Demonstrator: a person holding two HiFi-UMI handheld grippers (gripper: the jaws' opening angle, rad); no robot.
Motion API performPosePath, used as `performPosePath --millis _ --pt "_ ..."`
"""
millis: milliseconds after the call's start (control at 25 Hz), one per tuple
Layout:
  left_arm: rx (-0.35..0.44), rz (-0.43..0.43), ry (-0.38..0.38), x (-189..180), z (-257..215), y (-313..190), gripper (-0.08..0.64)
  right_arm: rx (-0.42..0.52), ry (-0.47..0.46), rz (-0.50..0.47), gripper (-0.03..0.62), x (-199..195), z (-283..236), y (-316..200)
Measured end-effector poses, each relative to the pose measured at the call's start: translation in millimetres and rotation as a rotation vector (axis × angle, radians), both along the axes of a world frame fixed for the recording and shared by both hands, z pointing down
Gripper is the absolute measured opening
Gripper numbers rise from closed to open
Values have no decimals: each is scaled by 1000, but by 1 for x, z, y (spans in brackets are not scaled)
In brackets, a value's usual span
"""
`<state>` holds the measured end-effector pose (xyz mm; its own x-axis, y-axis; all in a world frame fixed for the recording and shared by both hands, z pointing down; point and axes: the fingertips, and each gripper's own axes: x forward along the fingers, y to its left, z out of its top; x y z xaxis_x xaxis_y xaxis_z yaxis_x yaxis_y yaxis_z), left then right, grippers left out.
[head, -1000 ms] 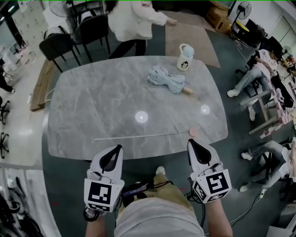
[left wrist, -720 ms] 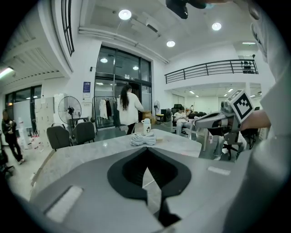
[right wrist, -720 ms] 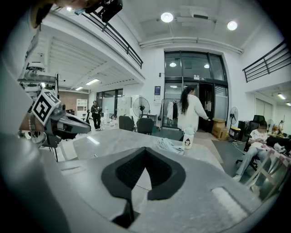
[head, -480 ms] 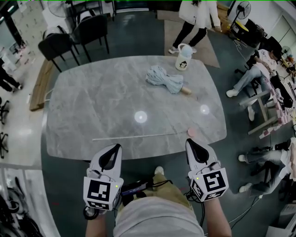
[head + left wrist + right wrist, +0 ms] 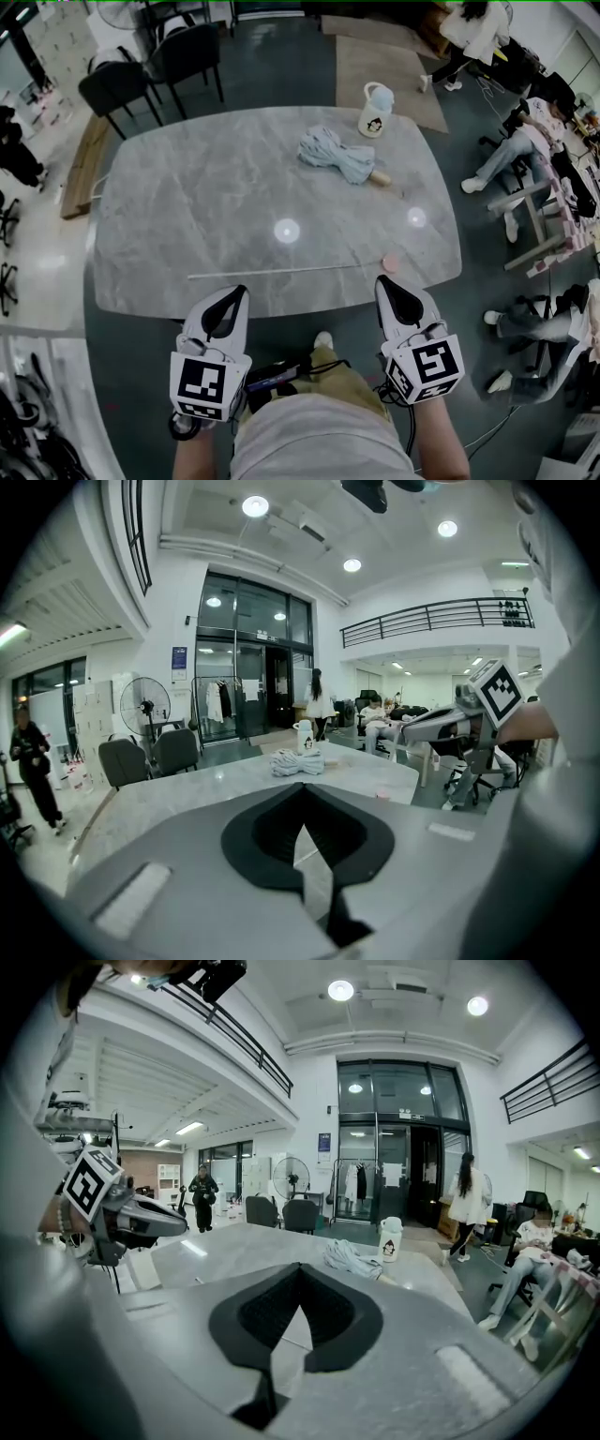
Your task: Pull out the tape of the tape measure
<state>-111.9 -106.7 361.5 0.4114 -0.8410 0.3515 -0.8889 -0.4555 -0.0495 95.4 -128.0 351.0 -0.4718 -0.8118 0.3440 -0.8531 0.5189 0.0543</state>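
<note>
A small pink tape measure case [image 5: 391,263] lies near the table's front right edge. Its thin white tape [image 5: 277,272] runs out to the left along the grey marble table [image 5: 187,197]. My left gripper [image 5: 234,293] is shut and empty, short of the table's near edge and below the tape's left part. My right gripper [image 5: 383,282] is also shut and empty, just in front of the pink case. In the left gripper view the jaws [image 5: 302,790] meet with nothing between them. The right gripper view shows the same for its jaws [image 5: 300,1268].
A folded light-blue umbrella [image 5: 337,157] and a white penguin bottle [image 5: 375,110] lie at the table's far side. Dark chairs [image 5: 150,70] stand beyond the far left corner. Seated people [image 5: 525,150] are at the right, and a person walks at the far right [image 5: 469,28].
The grippers have hardly moved. The person in white walking behind the table has gone from the far middle to the far right.
</note>
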Motion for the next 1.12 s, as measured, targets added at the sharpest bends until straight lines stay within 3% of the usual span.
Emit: performPosePath --millis 1120 --pt "-5 18 -2 7 3 -4 12 0 -3 5 0 2 0 -1"
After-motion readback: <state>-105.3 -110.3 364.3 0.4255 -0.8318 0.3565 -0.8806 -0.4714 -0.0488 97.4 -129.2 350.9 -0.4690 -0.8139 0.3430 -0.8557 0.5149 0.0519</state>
